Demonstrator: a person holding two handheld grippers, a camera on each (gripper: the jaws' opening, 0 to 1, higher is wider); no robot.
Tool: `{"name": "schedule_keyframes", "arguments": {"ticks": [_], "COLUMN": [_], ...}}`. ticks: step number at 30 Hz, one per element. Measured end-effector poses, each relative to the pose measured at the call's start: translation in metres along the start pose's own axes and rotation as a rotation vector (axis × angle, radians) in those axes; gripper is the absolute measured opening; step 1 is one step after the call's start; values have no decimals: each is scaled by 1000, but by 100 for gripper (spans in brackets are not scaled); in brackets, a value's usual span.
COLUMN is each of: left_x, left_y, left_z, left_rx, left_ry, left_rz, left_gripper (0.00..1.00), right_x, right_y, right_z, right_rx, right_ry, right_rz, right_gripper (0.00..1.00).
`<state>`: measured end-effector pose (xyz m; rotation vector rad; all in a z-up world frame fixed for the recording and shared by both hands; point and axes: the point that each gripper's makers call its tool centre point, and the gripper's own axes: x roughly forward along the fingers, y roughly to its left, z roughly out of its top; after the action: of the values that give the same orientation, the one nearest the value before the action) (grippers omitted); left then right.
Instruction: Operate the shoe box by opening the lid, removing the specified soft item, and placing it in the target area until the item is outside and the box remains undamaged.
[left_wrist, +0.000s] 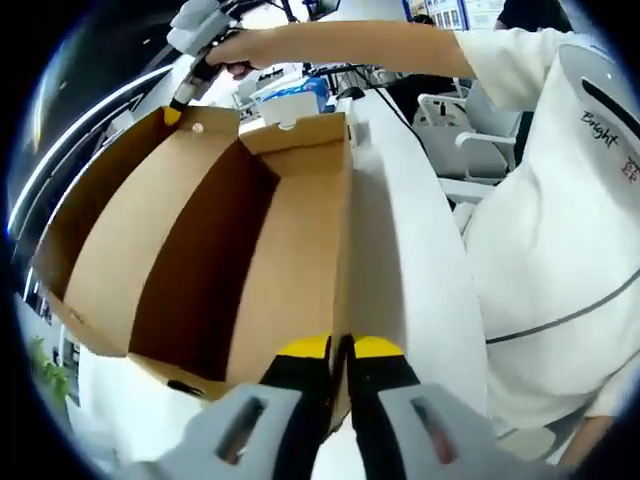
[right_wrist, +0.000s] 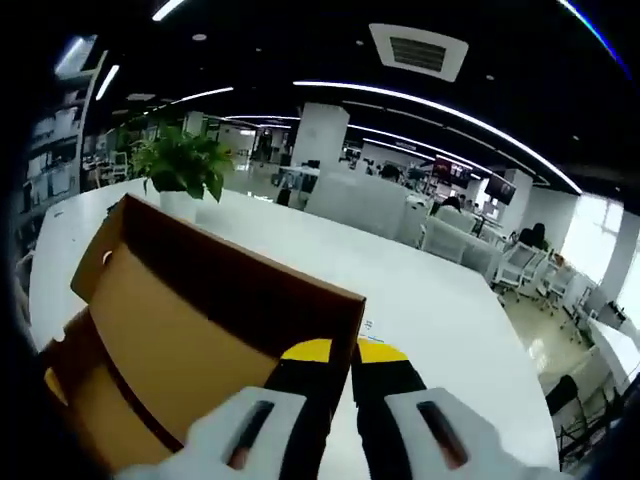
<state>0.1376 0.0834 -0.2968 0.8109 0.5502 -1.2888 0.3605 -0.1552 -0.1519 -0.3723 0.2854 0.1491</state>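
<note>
Gripping the near wall of the open brown cardboard shoe box (left_wrist: 240, 250), the left tool (left_wrist: 340, 350) has its yellow-tipped jaws pressed together with the wall's top edge running up between them, as far as the left gripper view allows. Judged purpose: to steady the box on the white surface (left_wrist: 410, 230) while the far side is worked.

In the same view the right tool (left_wrist: 185, 95), held in a person's hand (left_wrist: 235, 45), reaches to the far corner of the box, where a flap stands up. Its tip sits at or on the cardboard there; actual contact cannot be confirmed. In the right gripper view the right tool's (right_wrist: 335, 355) jaws stand nearly closed, a thin gap showing, right at the upper edge of the dark-lined cardboard lid panel (right_wrist: 200, 290). Whether they pinch that edge cannot be told.

Lid: already raised. Box interior: bare cardboard floor and walls where visible. The soft item is not identifiable; its location cannot be stated. The near inner corner is shadowed.

Edges and clearance: the box lies along the surface's length, one long wall close to the edge facing the person in white (left_wrist: 560, 220). Open surface extends beyond the lid toward a potted green plant (right_wrist: 180, 165) at the far edge. That stretch looks like usable room for setting an item down. Risk noted: pulling on thin flaps could crease or tear them.
</note>
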Motion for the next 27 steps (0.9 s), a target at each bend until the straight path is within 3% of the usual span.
{"name": "schedule_keyframes", "arguments": {"ticks": [2, 7, 17, 22, 27], "left_x": [0, 0, 2, 1, 1], "left_y": [1, 3, 6, 7, 8], "left_z": [0, 0, -1, -1, -2], "left_rx": [-1, -11, 14, 8, 24], "left_ry": [-5, -5, -10, -18, -13], "left_rz": [4, -1, 24, 24, 39], "left_gripper": [6, 6, 7, 7, 7], "right_x": [-3, -6, -22, -41, -55], "right_y": [-2, -7, -8, -6, -4], "right_z": [6, 11, 23, 29, 31], "right_rx": [-57, 14, 13, 51, 39], "right_ry": [-37, -80, -170, -237, -257], "right_rz": [-28, 11, 7, 15, 21], "right_gripper": [5, 4, 4, 3, 3]}}
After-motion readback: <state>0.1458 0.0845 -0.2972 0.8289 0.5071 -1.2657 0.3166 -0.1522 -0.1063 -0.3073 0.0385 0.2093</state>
